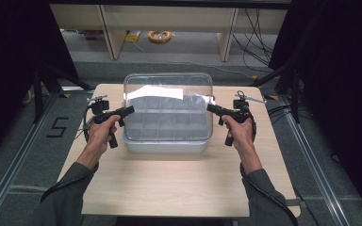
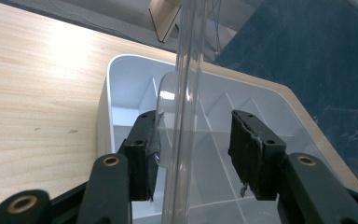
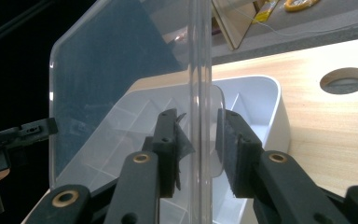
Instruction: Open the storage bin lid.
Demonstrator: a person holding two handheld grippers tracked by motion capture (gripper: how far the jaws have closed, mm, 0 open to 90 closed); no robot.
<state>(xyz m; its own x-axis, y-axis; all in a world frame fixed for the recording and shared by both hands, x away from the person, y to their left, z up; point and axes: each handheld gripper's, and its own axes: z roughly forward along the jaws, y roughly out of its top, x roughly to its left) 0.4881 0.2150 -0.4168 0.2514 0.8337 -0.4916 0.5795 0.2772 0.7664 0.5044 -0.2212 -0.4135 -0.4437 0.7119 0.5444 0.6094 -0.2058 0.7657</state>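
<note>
A clear plastic lid (image 1: 168, 110) hangs just above a white compartment box (image 1: 165, 144) at the middle of the surface, held level by its left and right edges. It is a rounded rectangle with a raised rim and small tabs on its short sides (a bright glare band crosses its far part). The box beneath sits flat on the surface, open, its inside split by thin white dividers into rows of small cells.
</note>
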